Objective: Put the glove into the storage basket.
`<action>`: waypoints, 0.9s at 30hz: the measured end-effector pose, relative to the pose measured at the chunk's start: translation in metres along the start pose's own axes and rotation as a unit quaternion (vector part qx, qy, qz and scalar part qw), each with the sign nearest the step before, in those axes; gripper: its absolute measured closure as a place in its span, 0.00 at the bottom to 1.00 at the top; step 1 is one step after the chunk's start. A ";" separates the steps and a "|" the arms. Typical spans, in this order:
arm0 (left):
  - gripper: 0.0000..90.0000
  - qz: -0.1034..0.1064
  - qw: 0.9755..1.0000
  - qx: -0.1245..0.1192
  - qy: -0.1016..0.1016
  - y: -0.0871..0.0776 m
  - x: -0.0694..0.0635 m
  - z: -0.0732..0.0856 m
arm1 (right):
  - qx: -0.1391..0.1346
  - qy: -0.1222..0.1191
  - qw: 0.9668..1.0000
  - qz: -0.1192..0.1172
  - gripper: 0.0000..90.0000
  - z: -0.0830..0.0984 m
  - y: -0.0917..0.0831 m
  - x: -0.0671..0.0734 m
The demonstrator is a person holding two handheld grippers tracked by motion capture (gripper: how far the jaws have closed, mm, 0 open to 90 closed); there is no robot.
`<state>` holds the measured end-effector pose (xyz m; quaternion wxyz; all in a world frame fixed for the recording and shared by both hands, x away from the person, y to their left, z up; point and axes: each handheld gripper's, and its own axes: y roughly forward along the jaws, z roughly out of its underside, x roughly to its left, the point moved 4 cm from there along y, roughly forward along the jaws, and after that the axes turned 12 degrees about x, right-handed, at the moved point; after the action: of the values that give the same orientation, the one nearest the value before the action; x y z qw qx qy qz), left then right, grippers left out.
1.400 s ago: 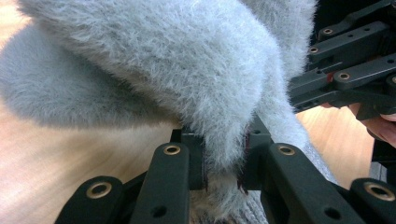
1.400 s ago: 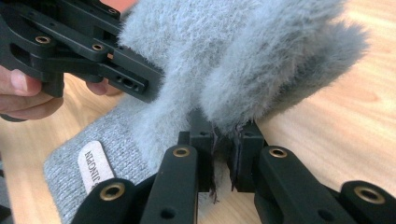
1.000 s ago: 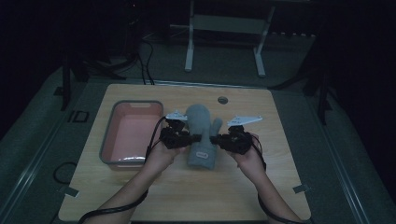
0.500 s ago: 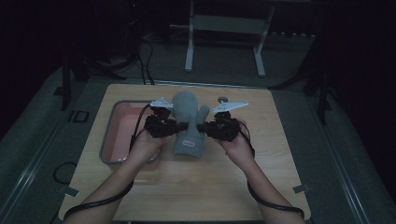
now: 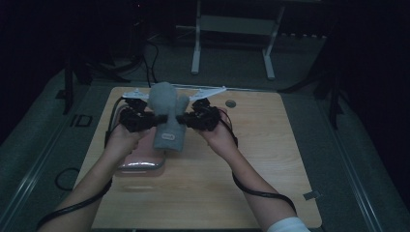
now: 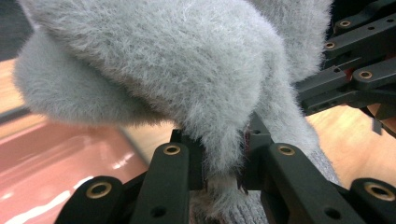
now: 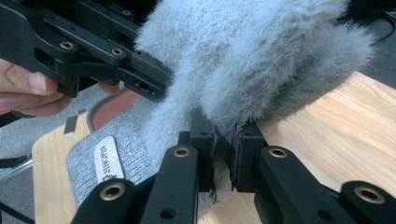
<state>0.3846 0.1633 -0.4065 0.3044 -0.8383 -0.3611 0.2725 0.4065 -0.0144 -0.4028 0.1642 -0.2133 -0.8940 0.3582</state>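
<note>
**Two grippers pinch one fuzzy grey mitten**

Both tools are clamped on the same thing. The left gripper [image 6: 223,175] squeezes a fold of the grey mitten [image 5: 167,113] between its pads, and the right gripper [image 7: 223,158] pinches the opposite side. The mitten hangs between them above the wooden table [image 5: 270,159], cuff down. A pink tray [image 5: 140,164] lies below the left hand [image 5: 122,140].

Dim room: grey floor [image 5: 43,145], wooden table [image 5: 261,145], white-legged stand [image 5: 232,43] behind (cables [image 5: 150,58] nearby)
</note>
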 end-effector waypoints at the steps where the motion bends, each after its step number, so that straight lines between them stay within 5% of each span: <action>1: 0.86 -0.004 1.000 0.000 -0.003 -0.004 0.004 0.002 | 0.001 -0.003 1.000 -0.003 0.91 -0.005 0.004 0.002; 9: 0.86 -0.024 0.999 0.006 -0.031 -0.019 0.038 0.020 | 0.022 -0.011 1.000 -0.019 0.91 -0.033 0.046 0.018; 15: 0.86 -0.010 0.997 0.038 -0.070 0.004 0.072 0.049 | 0.060 0.002 0.998 -0.027 0.91 -0.027 0.086 0.016; 20: 0.86 -0.019 0.990 0.099 -0.097 0.039 0.089 0.070 | 0.112 0.026 0.993 -0.026 0.91 -0.007 0.129 0.009; 27: 0.86 -0.037 0.984 0.146 -0.100 0.065 0.098 0.078 | 0.164 0.046 0.985 -0.012 0.91 0.007 0.159 0.002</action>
<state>0.4183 0.2277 -0.5280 0.3958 -0.7394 -0.3768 0.3932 0.4437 0.0860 -0.5208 0.2424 -0.1890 -0.8171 0.4877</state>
